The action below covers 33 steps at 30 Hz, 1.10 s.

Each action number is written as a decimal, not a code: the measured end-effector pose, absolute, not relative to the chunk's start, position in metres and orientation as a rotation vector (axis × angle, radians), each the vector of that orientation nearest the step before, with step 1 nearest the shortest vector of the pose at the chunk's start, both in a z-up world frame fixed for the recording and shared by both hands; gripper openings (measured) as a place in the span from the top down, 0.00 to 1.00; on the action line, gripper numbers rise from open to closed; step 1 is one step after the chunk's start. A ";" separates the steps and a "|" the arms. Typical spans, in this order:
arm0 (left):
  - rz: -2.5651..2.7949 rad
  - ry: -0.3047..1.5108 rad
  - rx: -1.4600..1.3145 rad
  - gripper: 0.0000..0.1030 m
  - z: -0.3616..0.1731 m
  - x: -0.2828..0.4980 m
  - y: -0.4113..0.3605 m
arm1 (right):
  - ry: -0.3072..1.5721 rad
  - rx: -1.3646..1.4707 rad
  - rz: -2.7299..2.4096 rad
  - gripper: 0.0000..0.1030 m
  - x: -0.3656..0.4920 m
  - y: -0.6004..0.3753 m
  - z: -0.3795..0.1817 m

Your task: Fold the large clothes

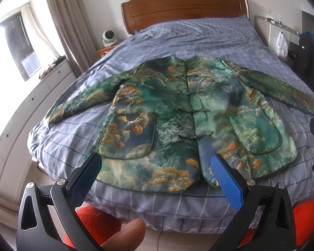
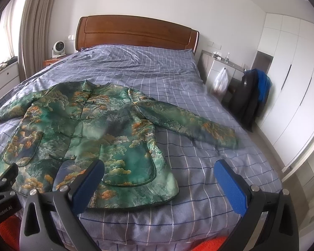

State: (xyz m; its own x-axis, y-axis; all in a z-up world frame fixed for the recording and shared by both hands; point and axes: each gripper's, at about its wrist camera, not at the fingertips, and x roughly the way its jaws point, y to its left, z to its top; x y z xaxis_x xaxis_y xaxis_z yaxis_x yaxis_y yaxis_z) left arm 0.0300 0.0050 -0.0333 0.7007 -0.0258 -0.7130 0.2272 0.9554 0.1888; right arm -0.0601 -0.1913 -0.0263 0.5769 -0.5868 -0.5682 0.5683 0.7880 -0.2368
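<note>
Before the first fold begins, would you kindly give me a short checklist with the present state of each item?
1. Jacket lies flat, front up, on the bed: ok.
2. Both sleeves spread outward, left sleeve, right sleeve: ok.
3. Front fastenings closed: ok.
4. Left tongs open, holding nothing: ok.
5. Right tongs open, holding nothing: ok.
6. Back of jacket smooth underneath: cannot tell.

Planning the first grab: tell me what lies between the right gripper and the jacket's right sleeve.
Only bare checked bedspread. In the right wrist view nothing sits between the open right gripper and the sleeve of the jacket.
</note>
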 end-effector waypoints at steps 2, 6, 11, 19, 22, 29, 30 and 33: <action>-0.141 0.787 0.277 0.00 -0.035 0.032 0.004 | 0.677 -0.032 -0.678 0.00 -0.059 -0.191 -0.027; -0.138 0.787 0.277 0.00 -0.036 0.035 0.004 | 0.683 -0.036 -0.680 0.00 -0.054 -0.192 -0.028; -0.134 0.778 0.288 0.00 -0.036 0.042 0.000 | 0.689 -0.040 -0.687 0.00 -0.048 -0.198 -0.030; -0.161 0.765 0.278 0.00 -0.030 0.058 -0.015 | 0.686 -0.027 -0.684 0.00 -0.038 -0.213 -0.029; -0.167 0.746 0.280 0.00 -0.027 0.064 -0.022 | 0.664 -0.003 -0.652 0.00 -0.035 -0.225 -0.026; -0.176 0.731 0.267 0.00 -0.027 0.086 -0.039 | 0.563 0.133 -0.504 0.00 -0.030 -0.277 -0.028; -0.179 0.733 0.267 0.00 -0.028 0.088 -0.041 | 0.541 0.173 -0.470 0.00 -0.028 -0.292 -0.029; -0.177 0.743 0.276 0.00 -0.037 0.096 -0.051 | 0.494 0.269 -0.349 0.00 -0.026 -0.338 -0.035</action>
State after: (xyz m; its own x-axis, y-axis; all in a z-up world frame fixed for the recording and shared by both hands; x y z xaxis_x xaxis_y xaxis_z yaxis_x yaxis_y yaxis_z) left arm 0.0959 -0.0505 -0.0366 0.7240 -0.0611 -0.6871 0.2550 0.9492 0.1843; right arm -0.0256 -0.3377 -0.0353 0.8234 -0.2604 -0.5042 0.3883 0.9064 0.1661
